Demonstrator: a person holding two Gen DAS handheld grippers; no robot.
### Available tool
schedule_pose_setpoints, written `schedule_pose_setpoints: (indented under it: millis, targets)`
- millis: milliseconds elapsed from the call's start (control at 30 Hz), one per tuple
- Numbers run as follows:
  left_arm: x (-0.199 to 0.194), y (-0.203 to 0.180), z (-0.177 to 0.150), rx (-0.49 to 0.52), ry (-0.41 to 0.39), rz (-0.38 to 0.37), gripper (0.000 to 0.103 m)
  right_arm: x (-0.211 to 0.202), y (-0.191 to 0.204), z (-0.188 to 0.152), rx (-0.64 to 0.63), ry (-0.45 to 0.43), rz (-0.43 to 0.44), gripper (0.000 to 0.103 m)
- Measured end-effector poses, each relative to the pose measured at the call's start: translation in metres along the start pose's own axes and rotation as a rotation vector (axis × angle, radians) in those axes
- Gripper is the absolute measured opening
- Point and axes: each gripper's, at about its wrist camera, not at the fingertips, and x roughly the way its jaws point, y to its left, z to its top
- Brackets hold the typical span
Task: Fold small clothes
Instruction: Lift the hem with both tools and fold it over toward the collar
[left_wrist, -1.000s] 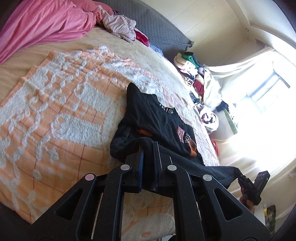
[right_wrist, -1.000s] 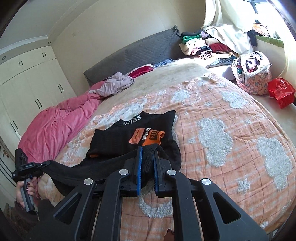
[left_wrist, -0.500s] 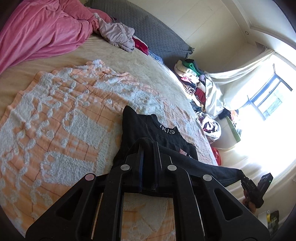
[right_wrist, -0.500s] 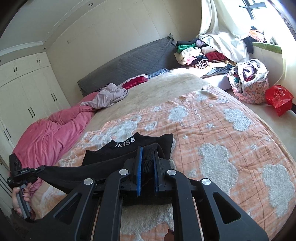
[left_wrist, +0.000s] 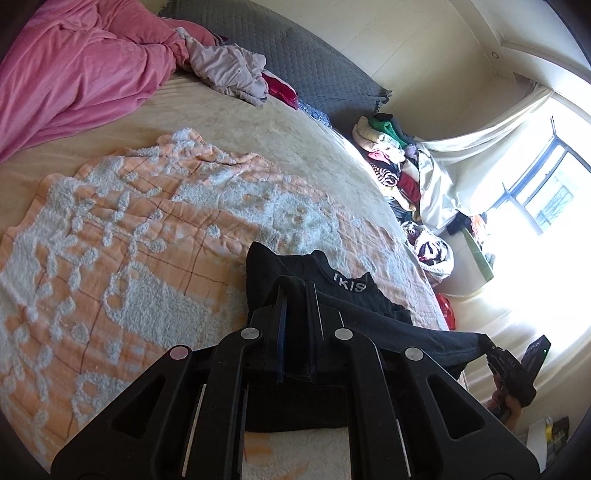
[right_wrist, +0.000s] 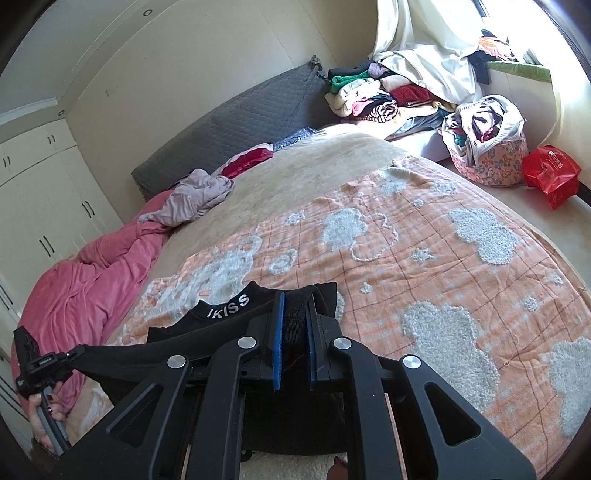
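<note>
Right now we hold a black garment (left_wrist: 332, 295) stretched between our two grippers over the near edge of the bed (right_wrist: 332, 162). Our left gripper (left_wrist: 297, 332) is clamped on one end of the cloth, its fingers drawn narrow with the dark fabric pinched between them. Our right gripper (right_wrist: 295, 339) is closed the same way on the other end, a ribbed black hem showing between its blue pads (right_wrist: 277, 347). From the right wrist view we see the cloth run taut to the left gripper, gripped by a hand (right_wrist: 44, 410) at the lower left. From the left wrist view the same band runs to the right gripper, far down at the right. The rest of the garment lies on an orange and white blanket (right_wrist: 424, 258), with a white-lettered collar (right_wrist: 229, 306) facing up just beyond our fingers. Farther up the bed lie a pink quilt (left_wrist: 74, 74) and a crumpled pale mauve garment (left_wrist: 229, 70), near a grey headboard (right_wrist: 229, 136). Beside the bed we see a pile of clothes (right_wrist: 369, 92), a flowered basket (right_wrist: 487, 151) and a red bag (right_wrist: 550, 173).
</note>
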Motion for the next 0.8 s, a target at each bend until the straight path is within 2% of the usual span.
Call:
schedule_pose_setpoints:
  millis: [500, 600, 667, 733, 800]
  targets:
    - [0.05, 0.029, -0.006, -0.019, 0.049, 0.026, 0.004, 0.073, -0.015, -0.015, -0.03, 0.093, -0.089, 0.009]
    - [0.049, 0.028, -0.007, 0.001, 0.028, 0.064, 0.006, 0.084, -0.019, -0.02, -0.035, 0.12, -0.106, 0.009]
    - [0.045, 0.029, -0.007, 0.003, 0.017, 0.074, 0.01, 0.087, -0.02, -0.023, -0.051, 0.128, -0.126, 0.01]
    - [0.04, 0.026, -0.007, 0.009, 0.003, 0.076, 0.021, 0.086, -0.02, -0.024, -0.059, 0.121, -0.142, 0.017]
    - [0.037, 0.018, -0.008, 0.049, -0.011, 0.101, 0.021, 0.082, -0.02, -0.023, -0.074, 0.102, -0.175, 0.021]
